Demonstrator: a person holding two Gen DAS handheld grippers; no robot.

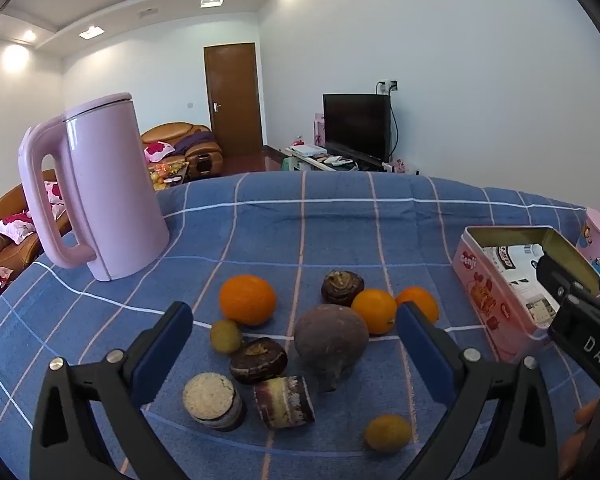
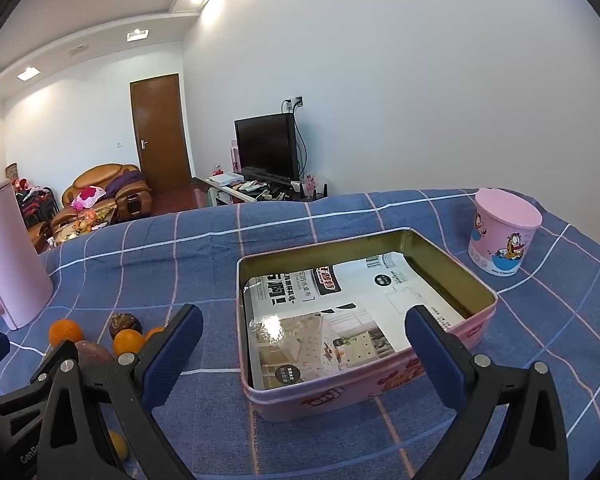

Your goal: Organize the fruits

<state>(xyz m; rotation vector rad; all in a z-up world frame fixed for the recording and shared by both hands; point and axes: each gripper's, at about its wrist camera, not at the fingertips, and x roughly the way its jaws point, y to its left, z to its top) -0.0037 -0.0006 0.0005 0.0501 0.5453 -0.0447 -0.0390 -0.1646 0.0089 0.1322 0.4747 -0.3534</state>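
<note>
**Inspector:** Report the table, left to right, with the pink tin as reference.

**Assistant:** Farthest left of the tin stood a pink kettle [image 1: 100,188] on the blue checked cloth [image 1: 300,224]. Between kettle and tin lay the loose pile: a large orange [image 1: 247,299], a small yellow-green fruit [image 1: 225,336], two cut cane-like sections [image 1: 214,400] [image 1: 285,402], two dark water chestnuts [image 1: 259,360] [image 1: 342,287], a dull purple round fruit [image 1: 331,340], two smaller oranges [image 1: 374,311] [image 1: 418,300] nearest the tin, and a yellow fruit [image 1: 388,433] closest to the camera.

**Inspector:** The tin itself?

**Assistant:** The pink tin [image 2: 380,384] lay open, holding only a printed packet [image 2: 340,320]; no fruit was inside. A pink cartoon tub [image 2: 504,232] stood beyond it on the right.

**Inspector:** The grippers?

**Assistant:** The left gripper [image 1: 296,340] hovered over the pile, fingers spread wide, gripping nothing. The right gripper [image 2: 304,344] hung above the tin's near edge, likewise spread and empty.

**Inspector:** Step in hand?

**Assistant:** By my judgement, the first pick, with sorting not yet begun. The next move called for lowering the left gripper around one fruit, probably the purple one centred between its fingers, closing gently, then carrying it right to the tin.
</note>
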